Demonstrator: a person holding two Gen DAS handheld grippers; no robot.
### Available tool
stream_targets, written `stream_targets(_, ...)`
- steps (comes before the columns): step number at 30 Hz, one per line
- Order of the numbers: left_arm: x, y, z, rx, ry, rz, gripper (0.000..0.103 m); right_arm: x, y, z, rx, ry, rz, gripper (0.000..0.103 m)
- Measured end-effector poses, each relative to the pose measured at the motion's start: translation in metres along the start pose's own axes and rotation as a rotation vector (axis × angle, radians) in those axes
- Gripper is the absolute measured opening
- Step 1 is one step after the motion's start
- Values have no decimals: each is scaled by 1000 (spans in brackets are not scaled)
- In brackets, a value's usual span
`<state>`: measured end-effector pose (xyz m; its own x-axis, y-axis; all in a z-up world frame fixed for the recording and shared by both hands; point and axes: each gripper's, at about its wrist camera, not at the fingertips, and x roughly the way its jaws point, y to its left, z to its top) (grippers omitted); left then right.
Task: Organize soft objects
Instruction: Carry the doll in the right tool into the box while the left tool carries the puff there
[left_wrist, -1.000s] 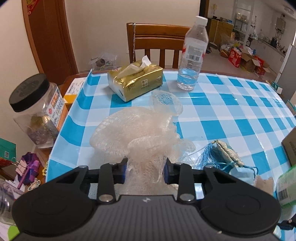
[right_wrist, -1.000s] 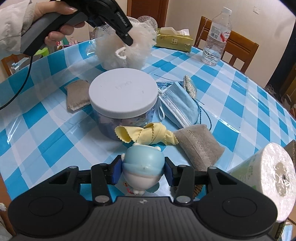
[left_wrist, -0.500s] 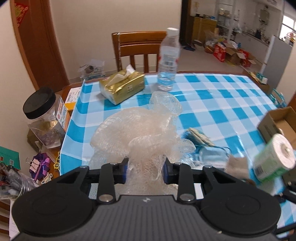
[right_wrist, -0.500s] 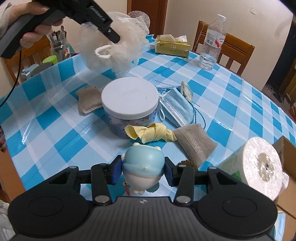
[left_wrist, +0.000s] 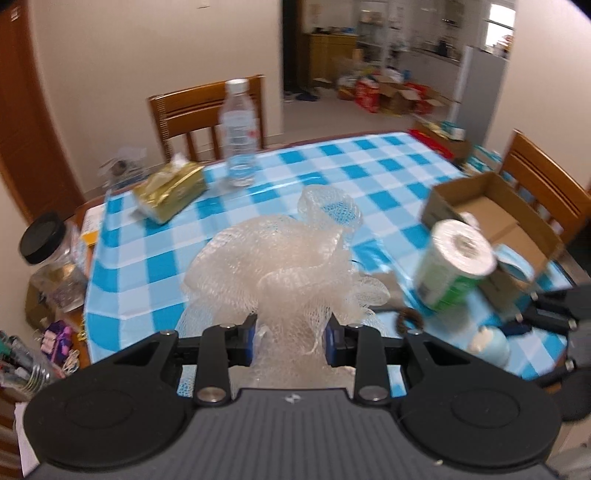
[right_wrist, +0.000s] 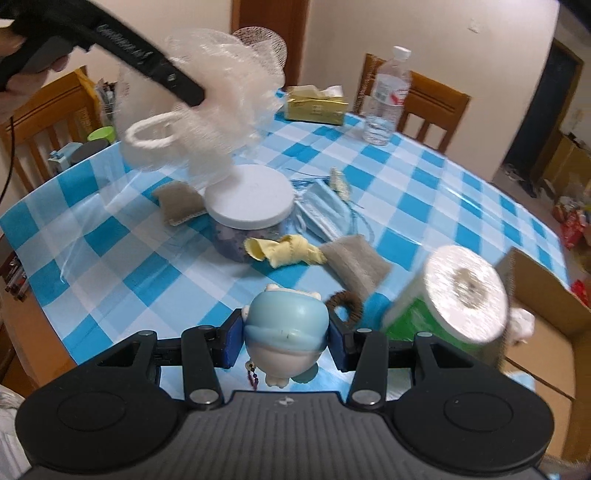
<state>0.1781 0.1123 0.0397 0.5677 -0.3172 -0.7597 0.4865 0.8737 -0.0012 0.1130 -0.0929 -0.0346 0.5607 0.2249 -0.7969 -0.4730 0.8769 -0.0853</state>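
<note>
A cream mesh bath pouf (left_wrist: 284, 266), all frothy netting and ruffled folds, is pinched at its gathered base between the fingers of the left gripper (left_wrist: 290, 338), held in the air above the bench (left_wrist: 155, 254) with its glossy blue-and-white checked cover. Its white cord loop (right_wrist: 153, 134) dangles below the fingers in the right wrist view. The right gripper (right_wrist: 286, 338) has its fingers closed on a smooth, rounded pale-blue toy figure (right_wrist: 286, 325) (a small beaded charm hangs beneath it), also clear of the bench.

Ahead of the right fingers lie a crumpled yellow cloth (right_wrist: 284, 251), two flat grey-brown fabric pads (right_wrist: 354, 264), a pleated blue face mask (right_wrist: 325, 212) and a clear jar with a wide white lid (right_wrist: 249, 201). A brown hair tie (right_wrist: 349, 304) sits just beyond the right-hand finger. To their right stand a wrapped toilet roll (right_wrist: 456, 301) and an open cardboard box (right_wrist: 546, 325). Farther off are a gold tissue pack (left_wrist: 170, 192) and a water bottle (left_wrist: 238, 136).
</note>
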Motion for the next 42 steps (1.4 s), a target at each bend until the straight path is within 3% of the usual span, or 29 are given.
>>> stream_targets(9,-11,-56,4,92,-3,-81,30,-38,-31,-27,95,-17,-108,51)
stream_targets(22,6,-157,45,65,-32,-55,30,-74,-147,-73,118,-62,-137,51)
stream_targets(38,54,-256,100,101,-55,-65,28,-50,-264,-109,142,-33,-151,52)
stream_targets(40,61,-264,106,108,-54,-67,28,-42,-271,-111,155,-18,-128,60)
stream_targets(41,64,-268,109,115,-54,-69,28,-40,-272,-113,160,-14,-116,76)
stream_targets(42,68,-272,113,122,-54,-69,28,-39,-274,-114,163,-14,-107,83)
